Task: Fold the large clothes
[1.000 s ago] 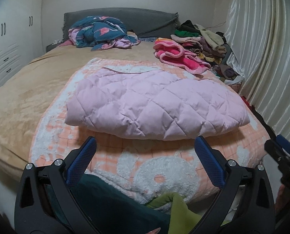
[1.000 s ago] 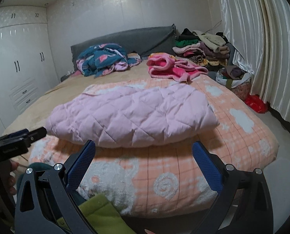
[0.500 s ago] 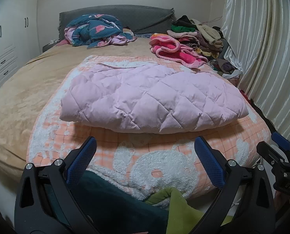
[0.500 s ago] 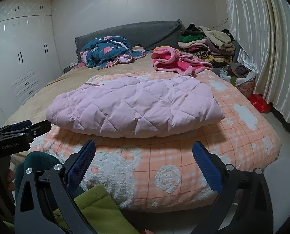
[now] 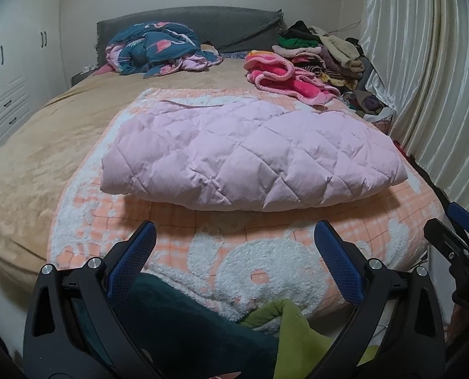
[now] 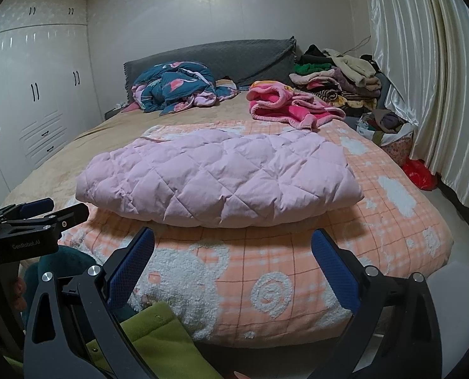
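A pale pink quilted coat (image 5: 250,158) lies folded in a thick rectangle on the orange-and-white fleece blanket (image 5: 266,262) at the foot of the bed; it also shows in the right wrist view (image 6: 221,177). My left gripper (image 5: 234,259) is open and empty, hovering just off the bed's near edge, apart from the coat. My right gripper (image 6: 232,262) is open and empty too, at the same edge. The right gripper shows at the far right of the left wrist view (image 5: 455,240), and the left gripper at the left of the right wrist view (image 6: 41,218).
A blue flamingo-print quilt (image 5: 158,47) lies bunched by the grey headboard (image 5: 234,25). A pink fleece garment (image 5: 281,75) and a stack of clothes (image 5: 326,50) sit at the back right. Curtains (image 5: 423,79) hang on the right, white wardrobes (image 6: 38,101) on the left. Dark green and lime fabric (image 5: 285,331) lies below the grippers.
Both grippers have drawn back a little from the bed and shifted slightly; the folded coat has stayed still. Both stay open.
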The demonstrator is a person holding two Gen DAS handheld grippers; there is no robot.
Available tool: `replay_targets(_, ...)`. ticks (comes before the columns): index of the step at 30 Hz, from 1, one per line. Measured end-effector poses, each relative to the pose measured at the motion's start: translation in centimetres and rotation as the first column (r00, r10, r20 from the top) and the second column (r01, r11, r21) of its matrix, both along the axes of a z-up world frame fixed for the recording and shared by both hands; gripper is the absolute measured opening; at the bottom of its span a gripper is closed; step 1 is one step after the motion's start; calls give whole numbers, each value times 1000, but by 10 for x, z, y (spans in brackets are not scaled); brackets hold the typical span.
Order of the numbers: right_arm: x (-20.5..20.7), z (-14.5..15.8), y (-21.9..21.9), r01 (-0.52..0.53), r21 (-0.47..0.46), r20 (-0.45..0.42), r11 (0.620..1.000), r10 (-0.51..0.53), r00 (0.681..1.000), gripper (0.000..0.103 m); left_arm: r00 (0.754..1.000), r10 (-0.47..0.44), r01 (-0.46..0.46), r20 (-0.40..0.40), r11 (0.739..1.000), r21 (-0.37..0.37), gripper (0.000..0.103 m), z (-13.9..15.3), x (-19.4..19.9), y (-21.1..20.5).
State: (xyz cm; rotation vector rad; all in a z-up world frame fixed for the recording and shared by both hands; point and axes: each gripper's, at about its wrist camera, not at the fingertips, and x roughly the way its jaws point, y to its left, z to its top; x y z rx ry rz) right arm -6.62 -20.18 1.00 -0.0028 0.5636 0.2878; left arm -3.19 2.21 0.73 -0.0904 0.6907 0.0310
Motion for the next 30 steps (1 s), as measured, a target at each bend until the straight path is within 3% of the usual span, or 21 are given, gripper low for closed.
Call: replay_targets(30,4,-1,7,-15,-11,-16,1000,15,1000,99,1000,-5,5,-9,1000,12,94,-3,1,-1)
